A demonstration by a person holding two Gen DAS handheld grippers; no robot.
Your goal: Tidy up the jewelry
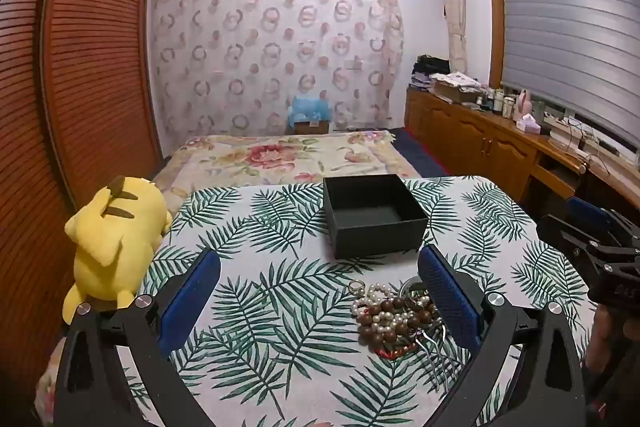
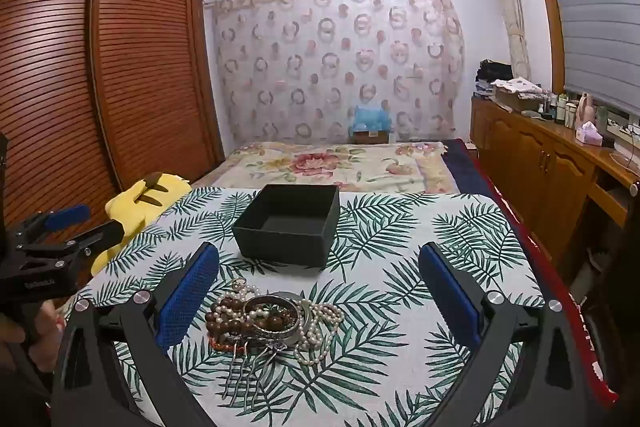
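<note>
A: Jewelry (image 1: 394,315), from your left camera, sits in one tangled heap on the leaf-print table (image 1: 280,307), just inside the right-hand finger of your left gripper (image 1: 320,291). That gripper is spread wide, nothing between its pads. The black box (image 1: 374,215) stands empty further back, apart from the heap.

B: So which piece should you go for first?

A: I'd say a loose one at the edge. The small ring (image 1: 356,285) lies at the heap's far-left corner, toward the box. The brown beads (image 1: 384,323) are wound in with the pearls (image 1: 380,293), so pulling them would likely drag everything along.

B: And from the right camera?

A: Here the heap (image 2: 272,319) lies beside the left-hand finger of your right gripper (image 2: 320,291), also fully spread and empty. A metal bangle (image 2: 276,319) rests on top, and a hair comb (image 2: 248,375) pokes out toward you. The box (image 2: 288,223) is just behind.

B: Top piece first, then?

A: Probably wisest: take the bangle by its rim, lift straight up, and watch that no pearl strand rides along before you swing over the box.
</note>
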